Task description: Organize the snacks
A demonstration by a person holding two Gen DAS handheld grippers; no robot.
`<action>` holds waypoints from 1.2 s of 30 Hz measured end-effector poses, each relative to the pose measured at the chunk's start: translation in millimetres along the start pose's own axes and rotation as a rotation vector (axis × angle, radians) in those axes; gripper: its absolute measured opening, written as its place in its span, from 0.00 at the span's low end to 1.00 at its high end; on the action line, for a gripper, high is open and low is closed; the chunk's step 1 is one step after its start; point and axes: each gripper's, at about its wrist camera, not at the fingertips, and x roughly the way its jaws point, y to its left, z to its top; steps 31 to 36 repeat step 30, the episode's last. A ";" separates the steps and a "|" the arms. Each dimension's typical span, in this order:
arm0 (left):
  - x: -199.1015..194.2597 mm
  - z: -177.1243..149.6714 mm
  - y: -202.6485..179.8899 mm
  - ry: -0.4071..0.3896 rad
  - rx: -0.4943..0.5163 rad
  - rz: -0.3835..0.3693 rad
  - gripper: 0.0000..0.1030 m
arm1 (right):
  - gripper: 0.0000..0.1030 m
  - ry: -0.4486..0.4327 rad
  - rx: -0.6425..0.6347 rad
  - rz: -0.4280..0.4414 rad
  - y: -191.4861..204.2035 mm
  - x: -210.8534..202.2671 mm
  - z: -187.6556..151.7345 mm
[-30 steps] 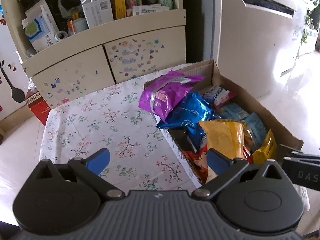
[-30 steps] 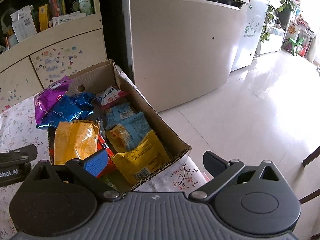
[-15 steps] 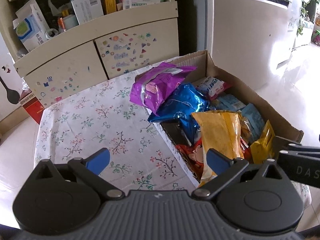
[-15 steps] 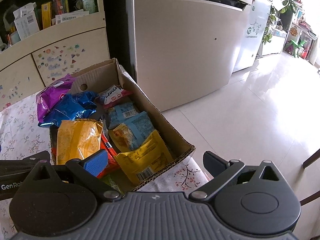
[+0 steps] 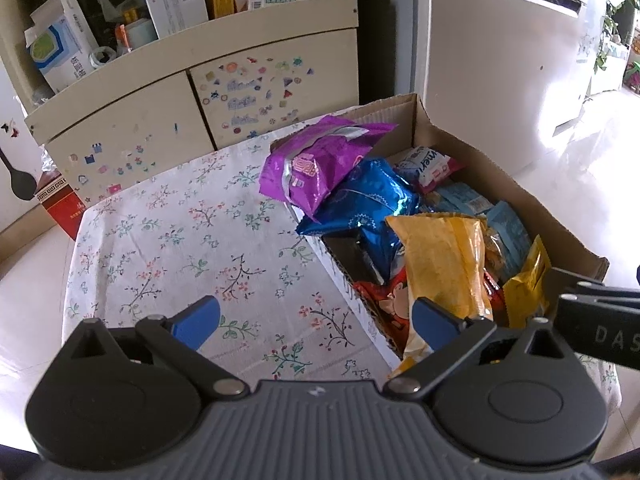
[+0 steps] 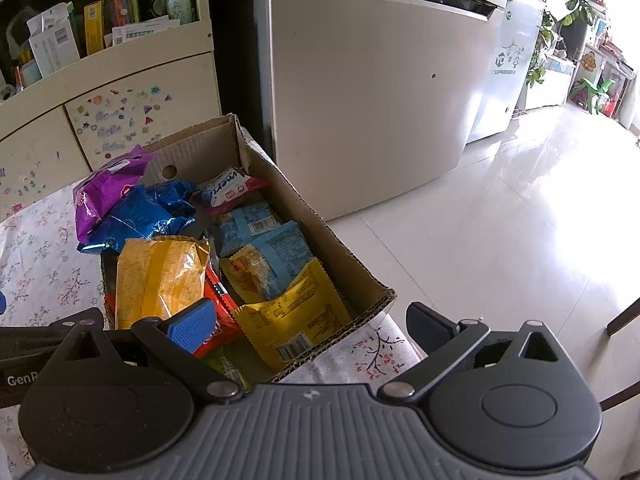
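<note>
Both claws are hanging spread wide with nothing between the fingers: the left gripper (image 5: 316,318) over the near part of the floral tablecloth (image 5: 180,240), the right gripper (image 6: 310,322) over the near right corner of the cardboard box (image 6: 340,248). The snacks are all sitting in that box at the table's right side: the purple bag (image 5: 320,160) is spilling over the far left wall, the blue bag (image 5: 368,204) is leaning just beside it, the orange bag (image 5: 444,264) is standing up near, and the yellow packet (image 6: 288,320) is lying flat by the near corner. No packet is showing out on the cloth, so this is fitting either a box just filled or one about to be sorted.

Any pinch is going best on a crimped seam, gently, since these bags are crushing easily. The purple bag is looking ready to slide out. Open cloth is lying to the left; the table edge is dropping off right behind the box's right wall.
</note>
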 end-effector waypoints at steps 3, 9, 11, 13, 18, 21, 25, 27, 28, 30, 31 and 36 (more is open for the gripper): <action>-0.8 -1.0 1.7 -0.001 -0.002 0.003 0.98 | 1.00 -0.003 -0.007 -0.002 2.2 -1.1 -0.2; -2.6 -3.1 6.9 -0.003 -0.006 0.003 0.98 | 1.00 -0.007 -0.024 -0.004 8.0 -3.9 -0.6; -3.4 -3.8 9.5 -0.001 -0.010 0.003 0.98 | 1.00 -0.009 -0.030 -0.003 10.6 -5.7 -1.0; -4.7 -4.7 12.8 -0.002 -0.011 0.004 0.98 | 1.00 -0.011 -0.037 0.001 13.6 -7.1 -1.3; -6.9 -7.2 24.6 -0.001 -0.025 0.007 0.98 | 1.00 -0.014 -0.059 0.009 23.0 -9.9 -1.3; -8.0 -9.4 33.6 -0.004 -0.035 0.010 0.98 | 1.00 -0.018 -0.077 0.014 31.4 -11.7 -1.4; -8.6 -13.3 48.1 0.001 -0.050 0.014 0.98 | 1.00 -0.017 -0.102 0.026 45.3 -13.7 -2.4; -9.1 -15.7 55.8 0.003 -0.059 0.018 0.98 | 1.00 -0.015 -0.115 0.036 52.6 -14.5 -3.2; -9.3 -16.9 59.8 0.005 -0.064 0.021 0.98 | 1.00 -0.015 -0.120 0.040 56.3 -15.0 -3.8; -10.0 -19.5 68.6 0.009 -0.074 0.026 0.98 | 1.00 -0.012 -0.133 0.055 63.8 -15.1 -4.1; -10.0 -19.5 68.6 0.009 -0.074 0.026 0.98 | 1.00 -0.012 -0.133 0.055 63.8 -15.1 -4.1; -10.0 -19.5 68.6 0.009 -0.074 0.026 0.98 | 1.00 -0.012 -0.133 0.055 63.8 -15.1 -4.1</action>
